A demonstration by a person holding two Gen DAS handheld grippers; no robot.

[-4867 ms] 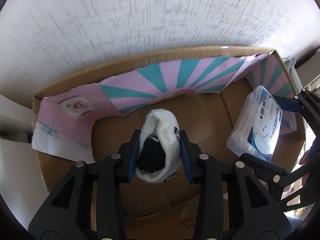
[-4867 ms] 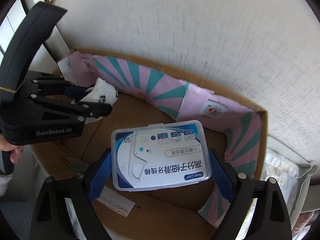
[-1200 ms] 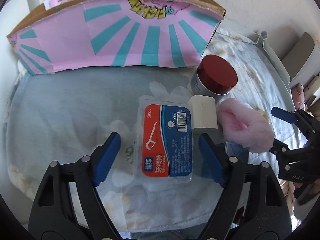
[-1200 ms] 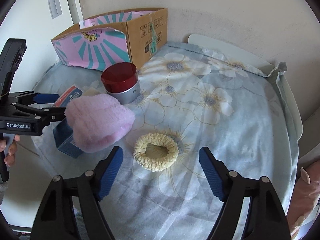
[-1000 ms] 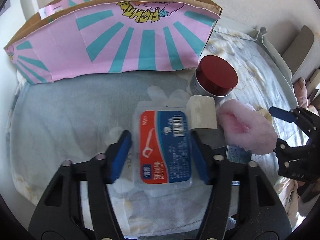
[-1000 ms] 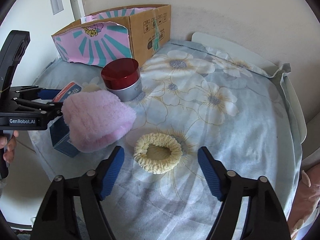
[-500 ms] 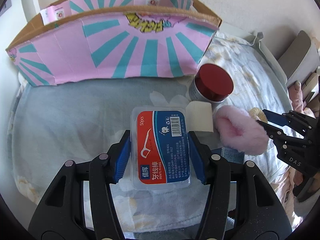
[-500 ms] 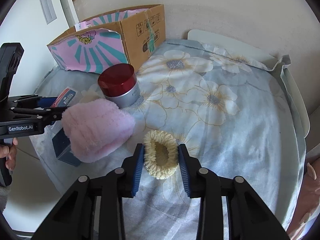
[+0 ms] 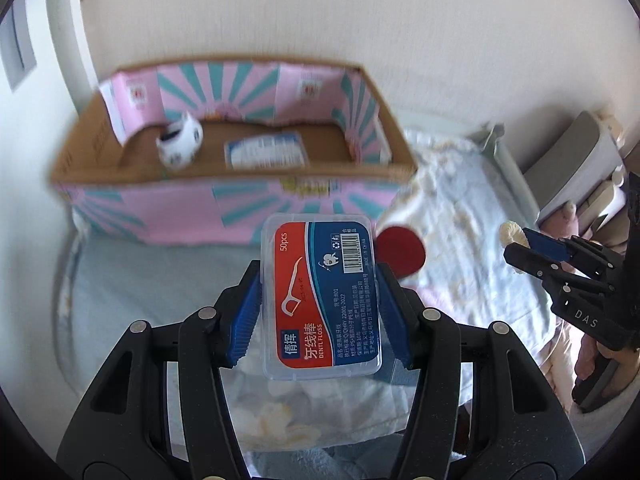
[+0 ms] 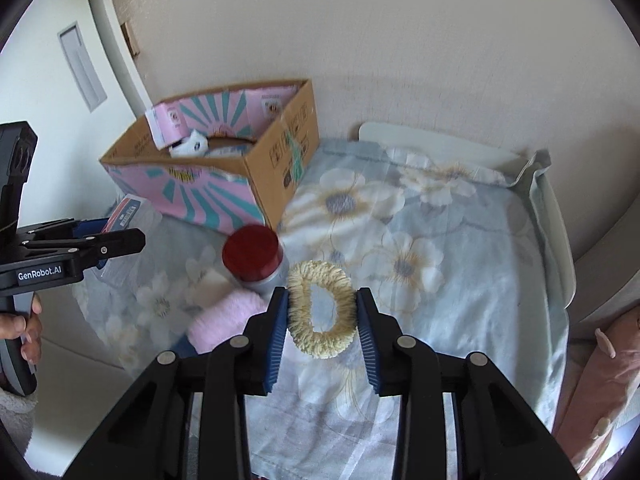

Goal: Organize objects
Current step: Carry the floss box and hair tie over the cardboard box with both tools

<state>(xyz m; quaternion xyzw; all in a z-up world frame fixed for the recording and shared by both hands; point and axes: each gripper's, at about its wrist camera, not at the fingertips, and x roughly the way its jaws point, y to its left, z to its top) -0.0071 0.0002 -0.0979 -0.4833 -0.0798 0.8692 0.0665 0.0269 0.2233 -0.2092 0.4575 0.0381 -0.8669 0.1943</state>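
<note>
My left gripper (image 9: pixel 320 312) is shut on a clear floss-pick box (image 9: pixel 320 296) with a red and blue label, held up in the air in front of the cardboard box (image 9: pixel 228 184). Inside that cardboard box lie a white sock (image 9: pixel 180 142) and another floss box (image 9: pixel 264 152). My right gripper (image 10: pixel 322 320) is shut on a cream fluffy hair scrunchie (image 10: pixel 322 312), lifted above the floral bedsheet (image 10: pixel 440 240). The right gripper (image 9: pixel 560 256) with the scrunchie shows at the right of the left wrist view; the left gripper (image 10: pixel 100 240) shows at the left of the right wrist view.
A red-lidded silver jar (image 10: pixel 256 258) stands on the sheet by the cardboard box's corner (image 10: pixel 276 184). A pink fluffy item (image 10: pixel 228 320) and a beige block (image 10: pixel 208 286) lie beside it. A white bed rail (image 10: pixel 460 148) runs along the wall. A person's hand (image 10: pixel 24 328) holds the left tool.
Both grippers closed on their things and rose: the left lifted the floss box off the sheet, the right squeezed the scrunchie and lifted it. The open top of the cardboard box came into view.
</note>
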